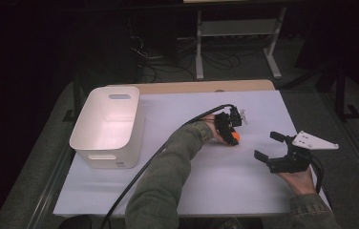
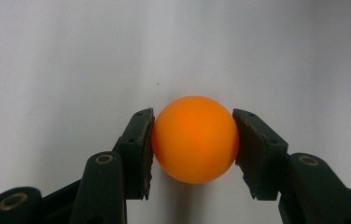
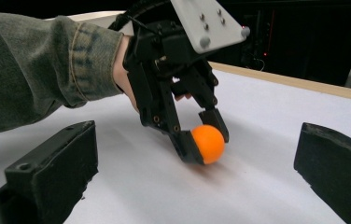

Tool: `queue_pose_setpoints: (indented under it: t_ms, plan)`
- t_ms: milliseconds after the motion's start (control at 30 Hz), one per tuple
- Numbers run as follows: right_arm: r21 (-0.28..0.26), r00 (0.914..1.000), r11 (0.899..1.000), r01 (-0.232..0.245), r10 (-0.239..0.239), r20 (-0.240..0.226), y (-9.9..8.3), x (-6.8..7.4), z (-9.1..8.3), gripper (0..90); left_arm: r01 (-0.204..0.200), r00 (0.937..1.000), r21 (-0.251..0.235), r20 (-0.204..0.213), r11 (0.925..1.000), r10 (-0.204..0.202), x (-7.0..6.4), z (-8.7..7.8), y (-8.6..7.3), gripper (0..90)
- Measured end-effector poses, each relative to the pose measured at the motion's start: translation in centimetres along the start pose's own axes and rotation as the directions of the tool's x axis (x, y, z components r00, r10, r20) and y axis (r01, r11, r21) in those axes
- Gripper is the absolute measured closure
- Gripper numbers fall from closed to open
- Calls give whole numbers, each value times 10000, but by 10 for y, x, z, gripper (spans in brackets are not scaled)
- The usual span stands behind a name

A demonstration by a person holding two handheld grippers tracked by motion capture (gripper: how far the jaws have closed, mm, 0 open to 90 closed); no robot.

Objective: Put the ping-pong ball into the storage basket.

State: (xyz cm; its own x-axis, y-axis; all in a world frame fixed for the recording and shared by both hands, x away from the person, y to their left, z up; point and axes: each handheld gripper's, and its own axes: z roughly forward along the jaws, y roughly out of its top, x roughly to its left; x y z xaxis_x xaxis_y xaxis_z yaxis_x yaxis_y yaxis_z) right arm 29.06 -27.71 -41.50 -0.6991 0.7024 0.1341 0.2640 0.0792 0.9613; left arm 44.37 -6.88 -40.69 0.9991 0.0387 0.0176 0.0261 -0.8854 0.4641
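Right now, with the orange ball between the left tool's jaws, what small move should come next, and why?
Probably lift the left tool straight up a little. Both jaws already press the ball, which looks still on the table; the white bin stands to the left.

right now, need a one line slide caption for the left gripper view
Left gripper closed on an orange ball, one jaw pad on each side, above the white table surface.

Orange ball [image 2: 195,139] btwn both pads of left gripper [image 2: 193,154], white tabletop [image 2: 71,60] beneath.
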Motion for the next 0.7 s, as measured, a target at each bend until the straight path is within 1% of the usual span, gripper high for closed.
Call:
queue_pose_setpoints:
  t_ms: [100, 167, 300, 400, 633, 700]
  plan:
    - [-9, 10000, 10000, -10, 10, -2, 0, 0, 0, 0, -2, 9999, -20, -128, 10000, 2, 0, -5, 0, 500]
    - [10, 10000, 10000, 1, -1, -11, 0, 0, 0, 0, 59, 9999, -126, -145, 9999, -61, -1, -11, 0, 500]
    - [6, 10000, 10000, 2, -2, -20, 0, 1, 0, 0, 48, 9997, -144, -253, 9999, -52, -2, -20, 0, 500]
    - [53, 10000, 10000, 1, -1, -34, 0, 1, 1, 0, 71, 9993, -252, -355, 9997, -80, -3, -29, -1, 500]
    - [68, 10000, 10000, 58, -58, -42, 0, 2, 1, 0, -43, 9981, -363, -614, 9993, 20, -6, -48, -2, 500]
    - [61, 10000, 10000, 51, -51, -40, 0, 2, 2, 0, -22, 9975, -438, -704, 9990, -9, -7, -54, -3, 500]
